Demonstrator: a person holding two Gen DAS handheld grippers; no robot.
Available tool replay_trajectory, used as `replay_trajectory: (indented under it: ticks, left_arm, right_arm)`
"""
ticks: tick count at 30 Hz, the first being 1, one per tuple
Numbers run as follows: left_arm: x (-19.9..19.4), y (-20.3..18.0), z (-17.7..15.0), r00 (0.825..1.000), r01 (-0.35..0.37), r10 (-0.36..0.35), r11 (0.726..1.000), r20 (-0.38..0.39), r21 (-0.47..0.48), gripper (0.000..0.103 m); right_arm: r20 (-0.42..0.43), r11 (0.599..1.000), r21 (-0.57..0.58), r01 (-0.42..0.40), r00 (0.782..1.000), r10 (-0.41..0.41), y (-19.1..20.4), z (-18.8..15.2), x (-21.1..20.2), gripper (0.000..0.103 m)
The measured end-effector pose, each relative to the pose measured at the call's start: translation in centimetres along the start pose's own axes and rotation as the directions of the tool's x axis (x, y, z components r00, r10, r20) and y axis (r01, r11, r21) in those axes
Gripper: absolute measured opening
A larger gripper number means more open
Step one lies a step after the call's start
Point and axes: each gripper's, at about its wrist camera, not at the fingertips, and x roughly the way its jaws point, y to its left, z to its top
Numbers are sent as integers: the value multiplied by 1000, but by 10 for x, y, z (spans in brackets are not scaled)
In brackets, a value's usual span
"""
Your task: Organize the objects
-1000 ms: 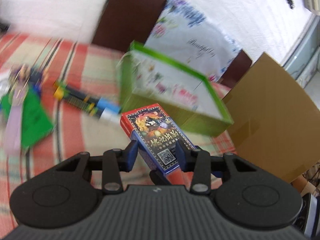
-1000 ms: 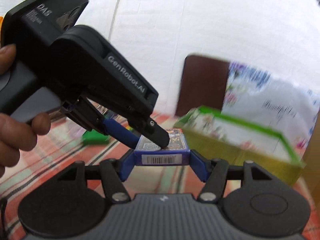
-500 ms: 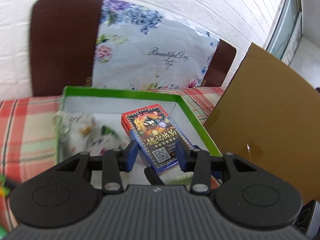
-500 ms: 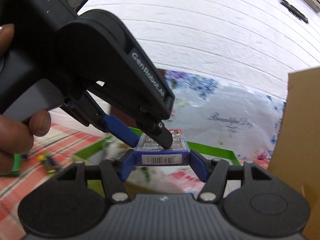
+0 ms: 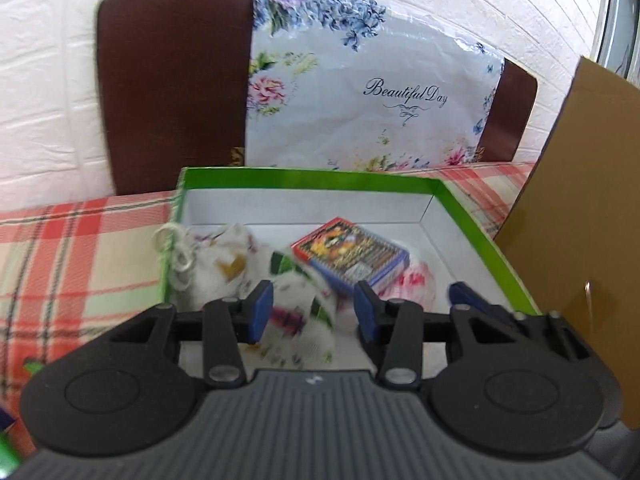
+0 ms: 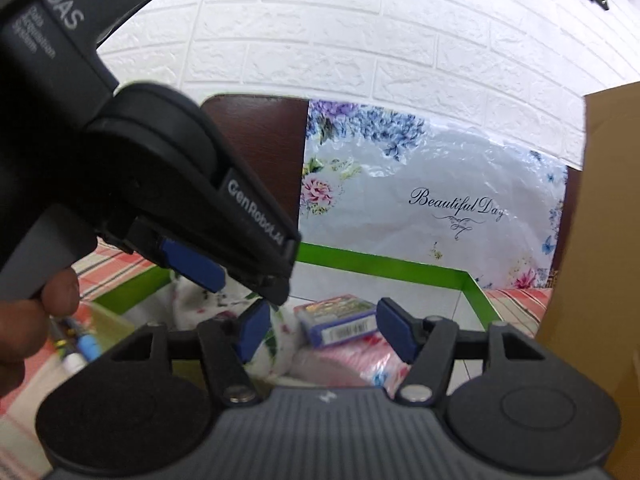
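Card box [image 5: 350,258]: lies tilted inside the green tray [image 5: 476,216], on cloth pouches [image 5: 224,264], beyond and apart from both tools.
Left hand-held gripper [image 5: 314,312]: jaws have just been opening; parted, nothing pressed between them; the card box lies just beyond its tips.
Right hand-held gripper [image 6: 320,330]: jaws apart, pads clear of the card box [image 6: 340,320], which lies between and past them.
Desk [image 5: 80,248]: plaid cloth; floral bag [image 5: 360,100] at the far side, cardboard [image 5: 580,220] at the right.

A home – plaid tablecloth [image 5: 80,248], brown chair backs [image 5: 172,80], white brick-pattern wall [image 6: 360,32]
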Motion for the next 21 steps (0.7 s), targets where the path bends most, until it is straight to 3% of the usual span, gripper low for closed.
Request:
replay_trajectory:
  ticks: [8, 10, 21]
  left_arm:
    - [-34, -2, -26, 995, -97, 97, 995, -13, -2, 49]
    - [-44, -3, -33, 991, -137, 137, 990, 2, 14, 54]
    - [-74, 9, -63, 979, -204, 203, 979, -30, -9, 55]
  right_arm:
    - [22, 999, -3, -34, 999, 34, 18, 1, -43, 60]
    - [5, 999, 2, -51, 999, 51, 22, 0, -48, 60]
    - [-27, 996, 0, -88, 996, 88, 32, -1, -75, 60]
